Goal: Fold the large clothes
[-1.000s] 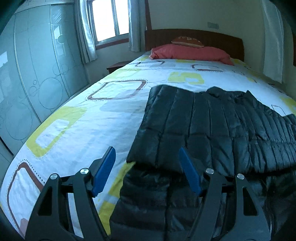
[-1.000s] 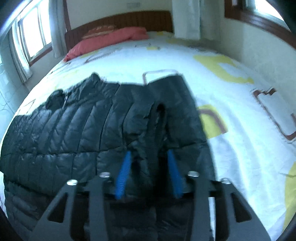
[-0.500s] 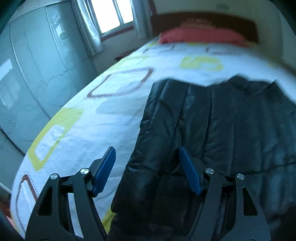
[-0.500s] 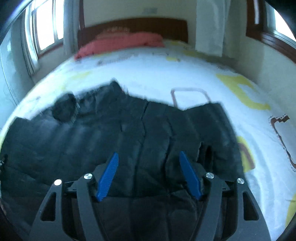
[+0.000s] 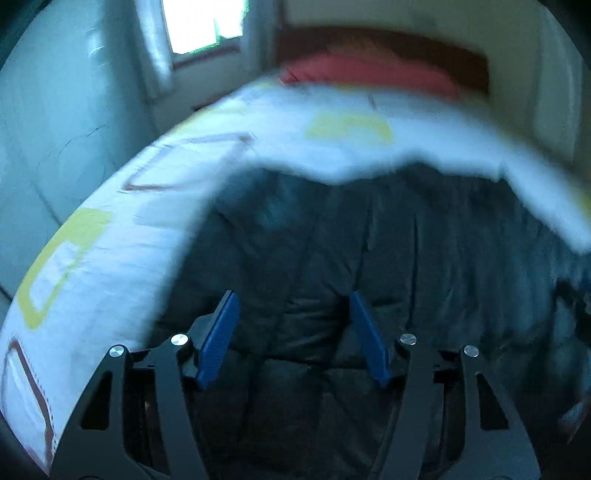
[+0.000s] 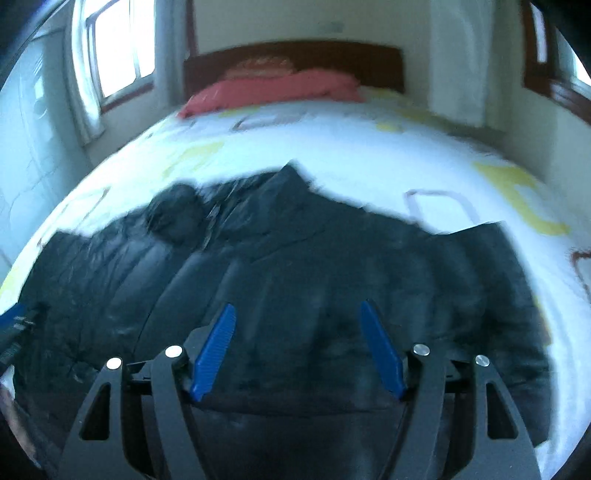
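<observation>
Your right gripper (image 6: 297, 345), blue pads spread wide apart, hangs over the black quilted puffer jacket (image 6: 295, 266) lying on the white bedspread with yellow patterns (image 6: 332, 147); a red pillow (image 6: 273, 90) sits by the dark wooden headboard (image 6: 295, 55).

Dim, bluish daylight and heavy motion blur in both fisheye views

Light enters from the window (image 5: 201, 22) at upper left, blown out to white in both views; the bedspread (image 6: 332, 155) glares pale while the black puffer jacket (image 6: 295, 266) stays murky, its quilting smeared. The pillow (image 5: 369, 75) and headboard (image 6: 295, 59) streak sideways. Only the gripper frames are sharp. Edges bow strongly, corners vignette to black.
</observation>
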Motion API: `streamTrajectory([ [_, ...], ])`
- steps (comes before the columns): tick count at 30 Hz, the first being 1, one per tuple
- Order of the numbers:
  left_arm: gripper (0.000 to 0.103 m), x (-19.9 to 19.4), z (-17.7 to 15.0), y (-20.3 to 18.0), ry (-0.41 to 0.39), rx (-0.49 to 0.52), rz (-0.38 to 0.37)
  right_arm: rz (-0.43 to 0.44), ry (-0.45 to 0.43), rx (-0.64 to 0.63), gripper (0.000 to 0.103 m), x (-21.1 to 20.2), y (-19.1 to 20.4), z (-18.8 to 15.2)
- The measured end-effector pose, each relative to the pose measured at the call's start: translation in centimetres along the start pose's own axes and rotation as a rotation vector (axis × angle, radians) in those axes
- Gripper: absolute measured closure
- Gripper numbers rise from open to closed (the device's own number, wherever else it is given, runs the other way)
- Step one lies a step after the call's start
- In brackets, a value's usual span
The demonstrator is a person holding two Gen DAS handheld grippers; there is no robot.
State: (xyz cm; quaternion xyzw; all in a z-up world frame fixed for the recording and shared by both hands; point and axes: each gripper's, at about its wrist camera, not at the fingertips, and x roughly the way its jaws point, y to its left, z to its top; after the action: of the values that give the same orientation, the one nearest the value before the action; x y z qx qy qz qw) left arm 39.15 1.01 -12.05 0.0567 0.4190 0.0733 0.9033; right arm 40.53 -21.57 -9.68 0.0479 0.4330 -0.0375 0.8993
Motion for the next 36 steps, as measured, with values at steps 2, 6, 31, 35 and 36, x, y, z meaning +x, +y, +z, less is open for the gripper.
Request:
streamTrajectory([
  [2,0.04,0.5,-0.2,-0.8,-0.008,0.04,0.035,-0.002,-0.018,-0.011,0.032,0.3,0.1,-0.3],
  [6,0.041,-3.4,-0.6,1.2,-0.071,-0.013,0.028,-0.038,-0.069,0.002,0.032,-3.5,-1.1,-0.9],
  [31,0.038,-1.4,-2.9,4.7,0.027,-0.093,0.055,-0.122,-0.024,0.062,0.029,-4.2,-4.5,-5.0],
  [35,0.037,-3.7,-4.1,6.5,0.049,-0.138,0.036,-0.13,-0.028,0.074,0.029,-6.6,-4.7,-5.8],
  [36,0.037,-4.2,-4.5,6.9,0.058,-0.148,0.036,-0.128,-0.021,0.078,0.029,-7.2,-4.9,-6.4],
])
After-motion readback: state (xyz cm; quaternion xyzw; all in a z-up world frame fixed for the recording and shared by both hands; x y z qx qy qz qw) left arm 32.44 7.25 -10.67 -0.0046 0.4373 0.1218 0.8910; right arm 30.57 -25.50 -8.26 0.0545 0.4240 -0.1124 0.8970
